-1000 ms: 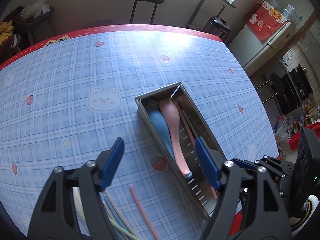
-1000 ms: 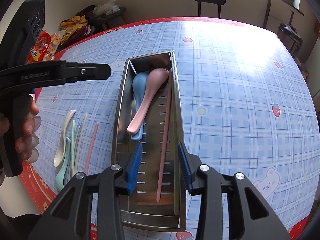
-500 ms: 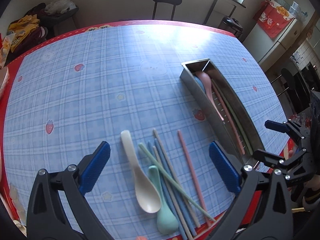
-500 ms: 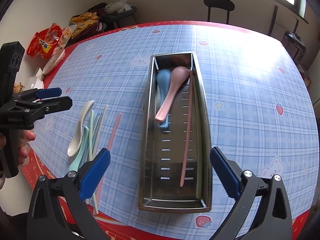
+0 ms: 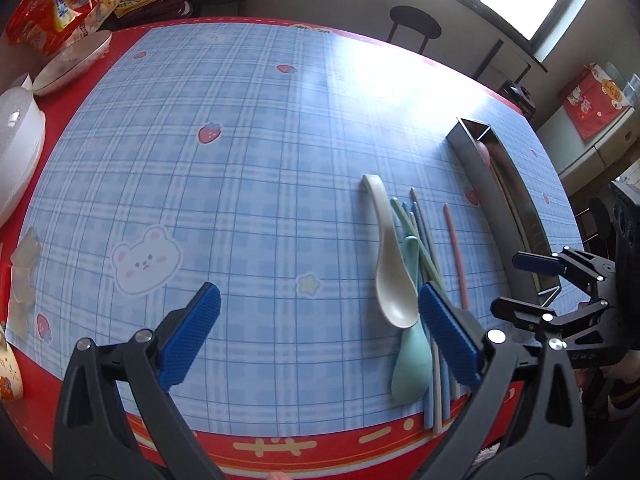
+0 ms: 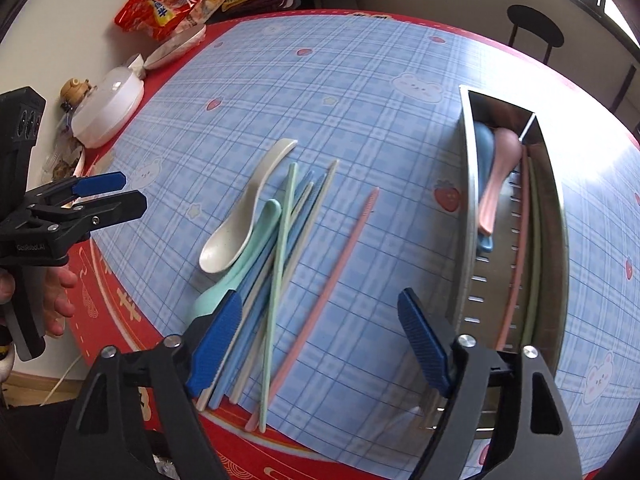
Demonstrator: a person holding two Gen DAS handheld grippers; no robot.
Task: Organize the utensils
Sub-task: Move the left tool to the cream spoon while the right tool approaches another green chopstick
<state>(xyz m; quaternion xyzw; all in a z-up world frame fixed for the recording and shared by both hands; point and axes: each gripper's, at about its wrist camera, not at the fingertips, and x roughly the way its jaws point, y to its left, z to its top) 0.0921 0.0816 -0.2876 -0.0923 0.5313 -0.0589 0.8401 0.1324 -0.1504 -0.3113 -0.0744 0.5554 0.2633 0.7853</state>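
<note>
My right gripper (image 6: 320, 344), jaws just narrowing and empty, is nearer: the pink chopstick (image 6: 324, 292) runs six to one o'clock between them.

Long stainless-steel perforated tray (image 6: 468, 216) lies flat on the cloth at 3 o'clock in the right wrist view, running 12-to-6. Inside: pink plastic spoon (image 6: 496, 176) lying over blue plastic spoon (image 6: 482, 148), bowls toward 12; single pink chopstick (image 6: 518, 248) and olive-green chopstick (image 6: 534, 256) along the right wall.

Loose pile lies near the table edge at about 9 o'clock from the tray. Cream plastic spoon (image 6: 244, 216) has its bowl toward 7, handle toward 1. Mint-green plastic spoon (image 6: 240, 264) lies touching its right side. Mint, blue and beige chopsticks (image 6: 296, 232) fan across each other. Second pink chopstick (image 6: 332, 280) lies alone, between pile and tray, touching neither.
</note>
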